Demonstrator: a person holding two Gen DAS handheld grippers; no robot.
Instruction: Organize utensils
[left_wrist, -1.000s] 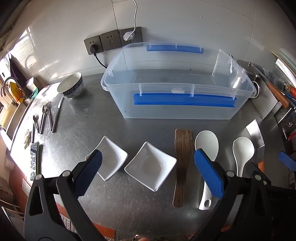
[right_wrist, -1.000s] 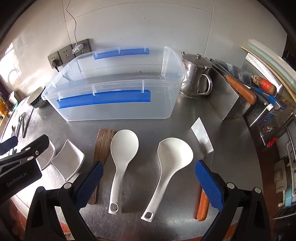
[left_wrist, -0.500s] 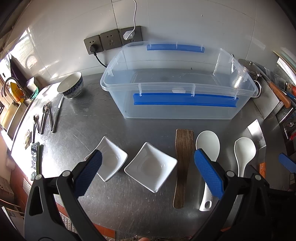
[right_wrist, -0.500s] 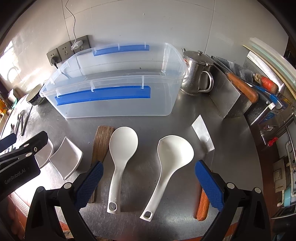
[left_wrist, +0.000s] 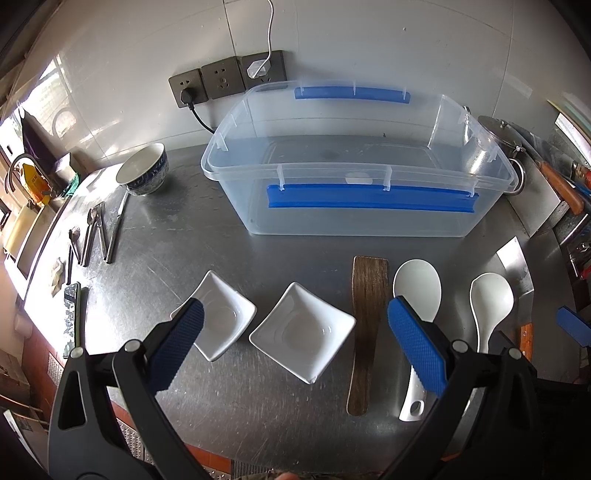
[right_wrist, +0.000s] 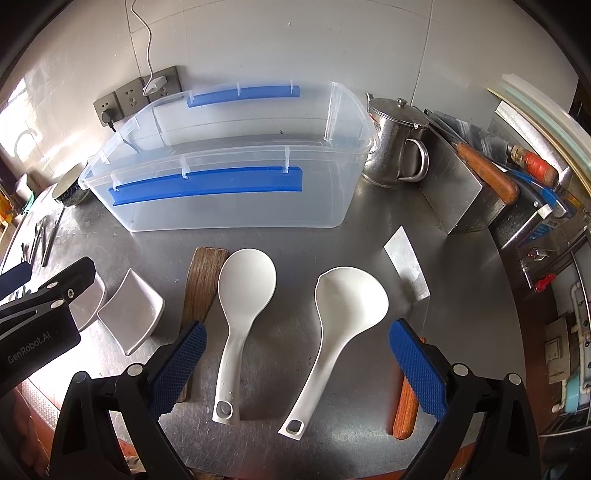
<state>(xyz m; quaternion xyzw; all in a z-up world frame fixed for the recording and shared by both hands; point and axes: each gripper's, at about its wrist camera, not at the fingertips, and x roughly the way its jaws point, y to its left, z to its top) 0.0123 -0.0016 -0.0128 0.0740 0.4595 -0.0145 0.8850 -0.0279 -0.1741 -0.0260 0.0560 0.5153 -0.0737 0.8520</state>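
Note:
A clear plastic bin (left_wrist: 369, 218) (right_wrist: 229, 206) with blue handles stands empty at the back of the steel counter. In front of it lie two square white dishes (left_wrist: 301, 330) (left_wrist: 221, 317), a wooden spatula (left_wrist: 365, 314) (right_wrist: 201, 284), a white rice paddle (right_wrist: 240, 314) (left_wrist: 417, 291), a white ladle (right_wrist: 343, 314) (left_wrist: 489, 306) and a cleaver (right_wrist: 406, 266) with a wooden handle. My left gripper (left_wrist: 295, 347) hangs open above the right-hand dish. Over the two white spoons, my right gripper (right_wrist: 295, 363) is open too, holding nothing.
A blue-patterned bowl (left_wrist: 144, 173) and several metal utensils (left_wrist: 96, 232) lie at the counter's left. A steel pot (right_wrist: 395, 144) and a knife rack (right_wrist: 480, 173) stand to the right of the bin. Wall sockets (left_wrist: 225, 79) with a cable sit behind it.
Both views have shifted only slightly; the right gripper has drifted a little to the right. Nothing on the counter has moved and both grippers stay open.

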